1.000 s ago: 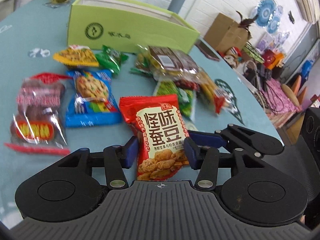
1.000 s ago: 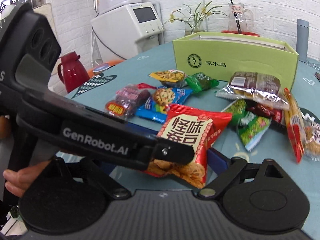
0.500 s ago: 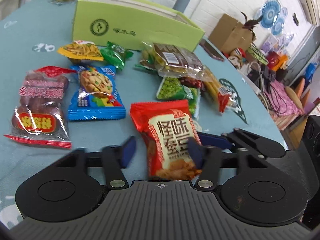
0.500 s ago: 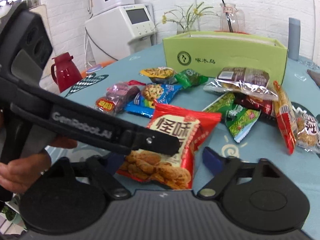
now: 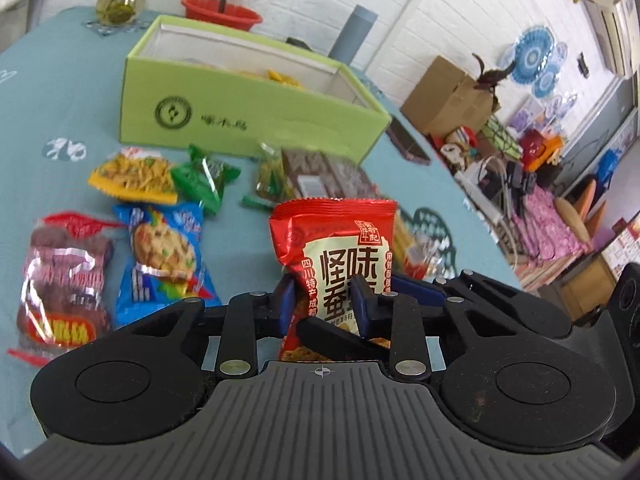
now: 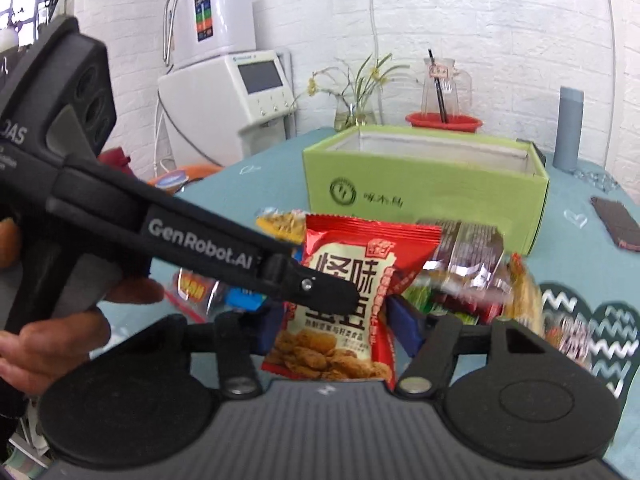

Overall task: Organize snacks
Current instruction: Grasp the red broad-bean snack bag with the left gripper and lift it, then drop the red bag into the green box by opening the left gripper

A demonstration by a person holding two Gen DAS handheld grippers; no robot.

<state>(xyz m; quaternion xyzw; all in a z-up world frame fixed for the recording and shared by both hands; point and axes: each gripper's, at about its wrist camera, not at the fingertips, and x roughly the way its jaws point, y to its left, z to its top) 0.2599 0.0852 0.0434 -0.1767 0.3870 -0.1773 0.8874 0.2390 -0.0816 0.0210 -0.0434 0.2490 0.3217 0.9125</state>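
A red snack packet [image 5: 336, 232] hangs upright above the blue tablecloth, clear of the table. My left gripper [image 5: 324, 308] is shut on its lower part, blue pads pinching both faces. In the right wrist view the same packet [image 6: 360, 256] sits between the pads of my right gripper [image 6: 338, 326], whose jaws are closing and press on its side edges. One black finger [image 6: 312, 286] of the left gripper crosses in front of it there. The open green box [image 5: 248, 116] stands behind on the table, also seen as the green box [image 6: 420, 184], with yellow snacks inside.
Loose snacks lie in front of the box: a blue cookie pack [image 5: 164, 256], a maroon pack [image 5: 64, 280], a yellow pack [image 5: 136, 176], a green one [image 5: 204, 176] and a brown pack [image 5: 324, 176]. A phone [image 6: 616, 224], a grey bottle [image 6: 570, 128] and a red bowl [image 6: 444, 122] stand near the box. A hand [image 6: 52, 340] holds the left gripper.
The red packet lay flat on the table; now it is lifted upright. Both grippers have closed onto it and risen, so the box's inside shows.
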